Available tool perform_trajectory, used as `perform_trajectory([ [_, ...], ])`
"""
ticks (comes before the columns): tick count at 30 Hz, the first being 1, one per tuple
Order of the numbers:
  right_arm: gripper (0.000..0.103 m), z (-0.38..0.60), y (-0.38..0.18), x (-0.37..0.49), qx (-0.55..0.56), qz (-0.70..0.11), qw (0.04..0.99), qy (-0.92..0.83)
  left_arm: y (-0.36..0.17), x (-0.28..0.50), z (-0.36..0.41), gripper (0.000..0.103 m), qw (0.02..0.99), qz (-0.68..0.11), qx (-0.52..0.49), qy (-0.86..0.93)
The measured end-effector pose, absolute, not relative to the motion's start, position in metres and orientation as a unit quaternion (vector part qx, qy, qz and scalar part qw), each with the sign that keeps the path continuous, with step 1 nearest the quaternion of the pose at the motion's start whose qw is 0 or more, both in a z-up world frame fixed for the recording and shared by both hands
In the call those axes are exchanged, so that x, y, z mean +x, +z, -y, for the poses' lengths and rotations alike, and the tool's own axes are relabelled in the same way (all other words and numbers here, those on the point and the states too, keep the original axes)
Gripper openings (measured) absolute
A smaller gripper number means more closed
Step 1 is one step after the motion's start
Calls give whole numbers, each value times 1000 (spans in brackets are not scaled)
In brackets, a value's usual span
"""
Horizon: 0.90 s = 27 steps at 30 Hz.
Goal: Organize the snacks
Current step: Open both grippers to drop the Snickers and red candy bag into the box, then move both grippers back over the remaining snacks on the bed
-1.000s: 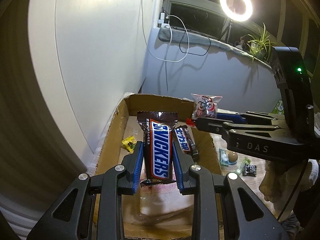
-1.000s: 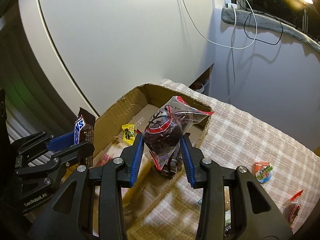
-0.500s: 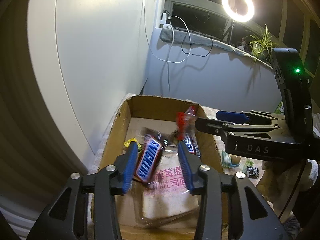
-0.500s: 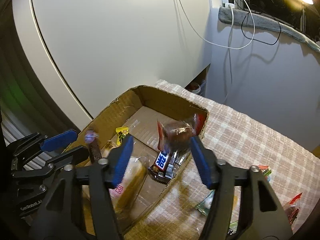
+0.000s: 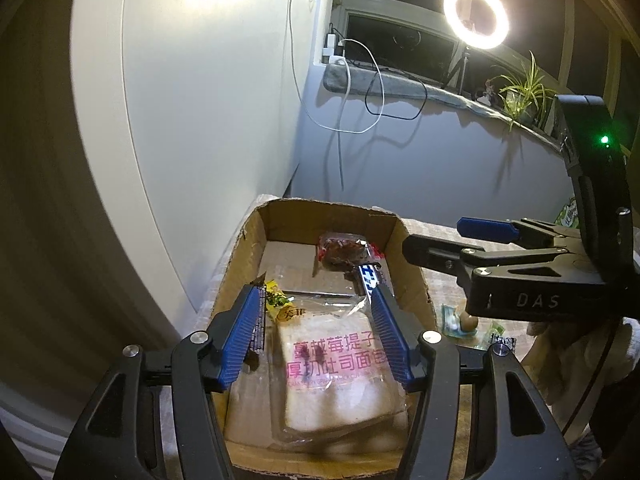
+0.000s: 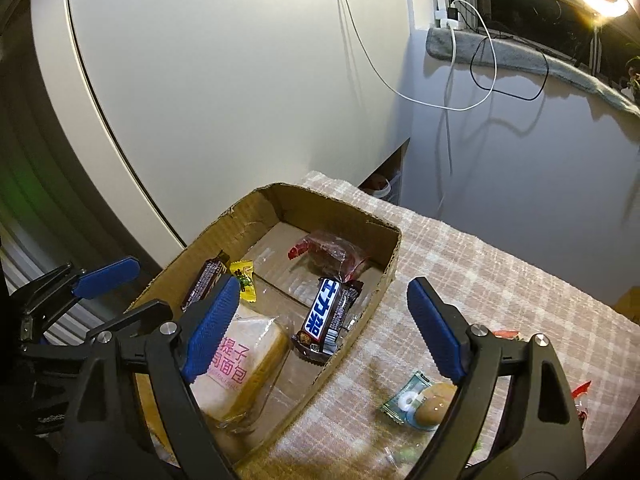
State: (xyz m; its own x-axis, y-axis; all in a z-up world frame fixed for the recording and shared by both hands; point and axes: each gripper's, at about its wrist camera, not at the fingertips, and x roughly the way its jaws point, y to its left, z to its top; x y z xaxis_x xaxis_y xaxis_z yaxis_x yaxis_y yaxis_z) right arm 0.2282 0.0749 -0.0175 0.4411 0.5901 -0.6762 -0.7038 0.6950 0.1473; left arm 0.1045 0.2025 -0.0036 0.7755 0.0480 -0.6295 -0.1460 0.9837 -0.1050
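An open cardboard box (image 6: 394,240) stands on the checked cloth. In it lie a wrapped bread slice (image 5: 336,364), a yellow candy (image 6: 244,276), a Snickers bar (image 6: 326,316) and a dark cake in a clear red-edged packet (image 6: 332,254) at the far end. A second Snickers bar (image 6: 204,284) leans against the left wall. My left gripper (image 5: 315,292) hovers over the bread, its jaws opening with nothing between the pads. My right gripper (image 6: 324,286) hangs over the box's right wall, its jaws also opening and empty. Each gripper appears in the other's view: right gripper (image 5: 436,232), left gripper (image 6: 132,292).
On the cloth to the right of the box lie a green-wrapped candy (image 6: 404,400), a round brown snack (image 6: 434,404) and red wrappers (image 6: 506,334). A white curved panel rises close behind the box. A ring light (image 5: 476,16) and cables sit by the window ledge.
Both grippers opened and let go. The Snickers bar fell from the left gripper to the box's left side. The cake packet dropped from the right gripper into the far end.
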Motion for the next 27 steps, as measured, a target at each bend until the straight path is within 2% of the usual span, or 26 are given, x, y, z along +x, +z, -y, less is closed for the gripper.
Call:
perform_trajectory([
  [14,88,-42,0,211,-75,-355,855,371,8,92,-177,58,944,-321,-67,36],
  [27,88,55,9,208,-51,-350,881,314,9,96,-119,58,944,-325,-58,-14],
])
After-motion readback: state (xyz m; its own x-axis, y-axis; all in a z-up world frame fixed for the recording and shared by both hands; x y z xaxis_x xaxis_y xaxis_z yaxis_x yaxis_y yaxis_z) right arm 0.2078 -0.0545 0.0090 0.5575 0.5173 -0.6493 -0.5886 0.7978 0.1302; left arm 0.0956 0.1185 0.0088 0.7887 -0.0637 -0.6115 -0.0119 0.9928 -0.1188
